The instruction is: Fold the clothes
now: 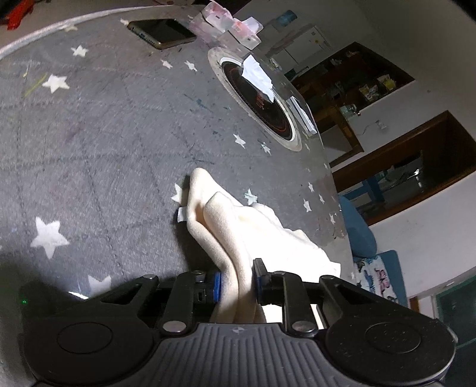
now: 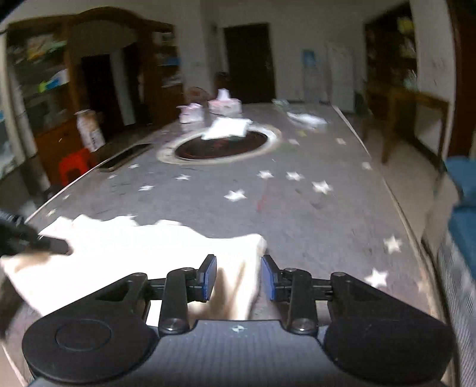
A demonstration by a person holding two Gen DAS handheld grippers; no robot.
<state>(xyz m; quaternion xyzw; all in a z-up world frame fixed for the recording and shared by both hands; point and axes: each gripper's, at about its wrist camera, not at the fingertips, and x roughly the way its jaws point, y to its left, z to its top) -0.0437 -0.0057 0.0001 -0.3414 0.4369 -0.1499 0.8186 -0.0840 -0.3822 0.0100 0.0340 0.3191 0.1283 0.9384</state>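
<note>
Two grippers work on one soft cream cloth [image 1: 238, 226] that lies on a grey table [image 1: 104, 134] with white stars. Low in the middle of the left wrist view, the left gripper [image 1: 238, 285] has its blue pads [image 1: 217, 287] squeezed tight on a thick fold of the cloth, which runs up and away across the table. The bottom of that fold is hidden behind the gripper body. In the right wrist view the right gripper [image 2: 238, 278] has its pads partly apart with cloth [image 2: 134, 247] between them, but the picture is blurry, so I cannot tell if it grips the cloth. At the left edge of that view a dark shape, likely the other tool, covers part of the cloth. Higher in the left view sit a phone [image 1: 162, 32], a round black burner [image 1: 258, 101] with a white paper [image 1: 257, 76] on it, and pink packs [image 1: 229, 20] cut off at the top
</note>
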